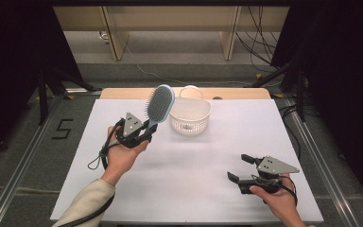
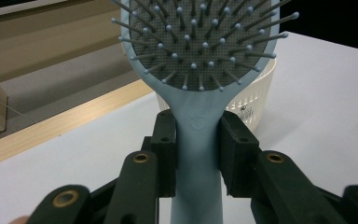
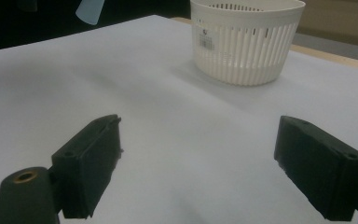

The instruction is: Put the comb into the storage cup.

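Plainly, the blue hairbrush point(image 1: 160, 105) is held up off the surface, its handle pinched between the jaws of the left gripper point(image 1: 147, 130), bristled head just beside the white basket point(image 1: 190, 116) near the far edge. Toward the near right corner, the right gripper point(image 1: 238, 168) rests with jaws spread, holding nothing.

Each hand carried a black two-jaw tool: the left gripper point(image 1: 147, 128) and the right gripper point(image 1: 239, 168) both wore a grey three-cornered plate on top, dotted with small dark screw holes, and trailed a black cable that looped near the wrist. Seen close up, the jaws were blocky matte-black pads on dark linkage arms with brass-coloured rings at the pivots. The person's left arm was covered by a cream-coloured sleeve point(image 1: 85, 204).
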Demonstrator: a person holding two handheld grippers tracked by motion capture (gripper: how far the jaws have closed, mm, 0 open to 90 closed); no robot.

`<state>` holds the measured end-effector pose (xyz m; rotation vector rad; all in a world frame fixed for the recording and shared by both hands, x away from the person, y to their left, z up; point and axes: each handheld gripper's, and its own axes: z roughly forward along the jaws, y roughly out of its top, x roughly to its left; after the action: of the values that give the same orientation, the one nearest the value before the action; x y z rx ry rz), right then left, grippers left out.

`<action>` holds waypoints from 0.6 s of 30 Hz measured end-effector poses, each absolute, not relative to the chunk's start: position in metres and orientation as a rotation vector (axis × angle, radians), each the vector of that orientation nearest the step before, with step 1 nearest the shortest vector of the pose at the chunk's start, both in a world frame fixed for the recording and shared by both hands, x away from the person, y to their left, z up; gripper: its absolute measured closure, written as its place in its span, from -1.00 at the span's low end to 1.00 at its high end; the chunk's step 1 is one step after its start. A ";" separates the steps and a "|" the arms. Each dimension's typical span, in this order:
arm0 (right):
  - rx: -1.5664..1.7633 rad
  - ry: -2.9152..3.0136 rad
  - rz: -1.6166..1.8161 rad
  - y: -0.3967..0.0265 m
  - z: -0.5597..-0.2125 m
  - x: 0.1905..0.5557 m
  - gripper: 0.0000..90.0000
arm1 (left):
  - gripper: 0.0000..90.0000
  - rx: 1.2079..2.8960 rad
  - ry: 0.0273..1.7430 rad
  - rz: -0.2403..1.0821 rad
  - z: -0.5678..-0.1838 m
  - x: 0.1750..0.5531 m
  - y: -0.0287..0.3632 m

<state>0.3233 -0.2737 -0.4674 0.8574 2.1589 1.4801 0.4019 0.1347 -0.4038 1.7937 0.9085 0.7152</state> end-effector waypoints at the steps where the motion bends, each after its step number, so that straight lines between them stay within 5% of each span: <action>1: 0.857 2.158 1.480 -0.274 -0.467 0.323 -0.66 | 0.55 1.794 0.907 0.715 -0.403 0.402 0.135; 18: 0.859 2.157 1.481 -0.274 -0.468 0.324 -0.66 | 0.55 1.797 0.906 0.714 -0.403 0.408 0.131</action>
<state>0.3236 -0.2740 -0.4676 0.8592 2.1573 1.4814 0.4079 0.1308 -0.4034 1.7967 0.9060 0.7144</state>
